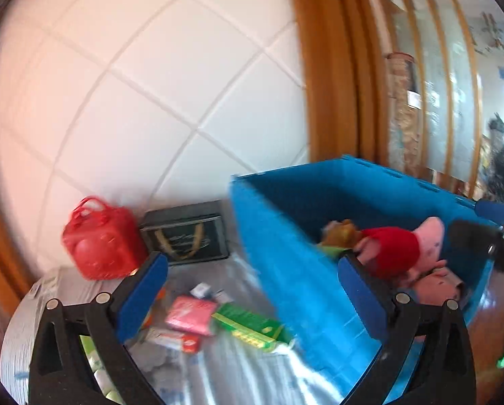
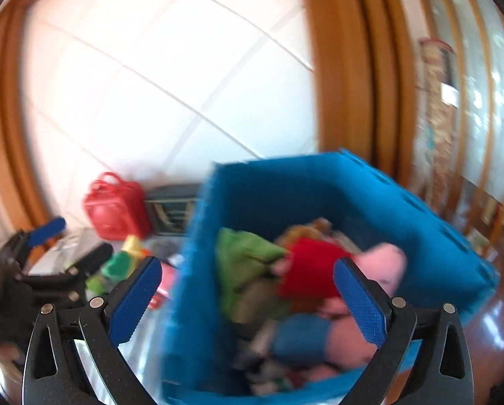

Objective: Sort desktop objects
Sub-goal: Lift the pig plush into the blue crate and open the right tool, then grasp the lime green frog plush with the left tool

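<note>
left gripper (image 1: 252,276) jaws wide, empty | right gripper (image 2: 248,280) jaws wide, empty | blue bin (image 1: 285,253) on worktop (image 1: 238,364), pink plush (image 2: 387,263) inside | boxes loose beside bin

white panelled wall (image 1: 133,84), wooden frame (image 1: 329,67)

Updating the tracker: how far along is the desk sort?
Partly done. Soft toys, including a pink plush, already lie in the blue bin. Nothing in hand: left gripper and right gripper are both open and empty. Left: a pink packet, green box, red bag and black box remain on the desk.
</note>
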{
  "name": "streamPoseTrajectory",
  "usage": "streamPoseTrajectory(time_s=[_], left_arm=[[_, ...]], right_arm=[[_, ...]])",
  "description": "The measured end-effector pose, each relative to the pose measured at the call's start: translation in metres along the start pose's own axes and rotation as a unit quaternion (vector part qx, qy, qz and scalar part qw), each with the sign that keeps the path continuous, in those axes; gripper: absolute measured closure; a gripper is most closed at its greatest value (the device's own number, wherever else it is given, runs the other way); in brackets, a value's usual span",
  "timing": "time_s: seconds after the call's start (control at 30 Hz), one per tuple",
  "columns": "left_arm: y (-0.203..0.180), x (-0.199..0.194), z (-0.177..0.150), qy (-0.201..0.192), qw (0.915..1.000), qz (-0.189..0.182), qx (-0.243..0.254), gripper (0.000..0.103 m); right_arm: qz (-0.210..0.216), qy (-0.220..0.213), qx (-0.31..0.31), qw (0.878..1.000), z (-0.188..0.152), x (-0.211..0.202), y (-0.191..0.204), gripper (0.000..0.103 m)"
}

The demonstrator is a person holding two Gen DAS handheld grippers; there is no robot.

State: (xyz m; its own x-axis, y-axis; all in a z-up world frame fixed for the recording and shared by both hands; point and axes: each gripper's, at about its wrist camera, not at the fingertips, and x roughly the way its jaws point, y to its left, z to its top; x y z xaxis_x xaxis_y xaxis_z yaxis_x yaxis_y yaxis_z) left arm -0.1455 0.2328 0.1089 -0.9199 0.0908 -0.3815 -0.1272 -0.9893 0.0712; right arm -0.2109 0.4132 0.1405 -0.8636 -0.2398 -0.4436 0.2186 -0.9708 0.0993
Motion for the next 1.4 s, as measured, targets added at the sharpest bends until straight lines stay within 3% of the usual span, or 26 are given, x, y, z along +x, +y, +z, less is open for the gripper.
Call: streamPoseTrajectory(time_s=[0.2,0.33,0.5,0.67,0.8,0.93,1.1,1.23,1.4], left_arm=[[0.089,-0.016,-0.04,0.036,0.9966,0.059,-0.043,0.001],[0.147,-0.022,-0.072,0.059,0.9907,0.109,-0.057,0.001],[0.213,-0.026,-0.113,0.096,0.9842,0.124,-0.083,0.001],[0.271,-0.03,-0.141,0.12,0.9799,0.141,-0.074,0.001],[0.32,-0.022,-0.153,0.134,0.9788,0.137,-0.071,0.001],[0.364,-0.006,-0.159,0.146,0.9785,0.138,-0.049,0.001],[0.407,0.033,-0.172,0.188,0.977,0.101,-0.012,0.001],[0.434,0.074,-0.179,0.227,0.9687,0.091,0.041,0.001],[0.461,0.123,-0.193,0.271,0.9594,0.054,0.057,0.001]], right_arm=[[0.072,-0.002,-0.02,0.997,0.0,0.008,0.076,0.0],[0.091,0.015,-0.055,0.994,-0.007,0.023,0.132,0.0],[0.116,0.05,-0.069,0.99,-0.028,0.051,0.188,0.0],[0.122,0.095,-0.055,0.986,-0.056,0.089,0.234,0.0],[0.137,0.128,-0.016,0.982,-0.075,0.118,0.267,0.0],[0.126,0.145,-0.003,0.981,-0.091,0.144,0.303,0.0],[0.103,0.186,0.011,0.977,-0.116,0.195,0.346,0.0],[0.095,0.224,0.022,0.97,-0.135,0.239,0.38,0.0],[0.101,0.278,-0.004,0.955,-0.167,0.29,0.431,0.0]])
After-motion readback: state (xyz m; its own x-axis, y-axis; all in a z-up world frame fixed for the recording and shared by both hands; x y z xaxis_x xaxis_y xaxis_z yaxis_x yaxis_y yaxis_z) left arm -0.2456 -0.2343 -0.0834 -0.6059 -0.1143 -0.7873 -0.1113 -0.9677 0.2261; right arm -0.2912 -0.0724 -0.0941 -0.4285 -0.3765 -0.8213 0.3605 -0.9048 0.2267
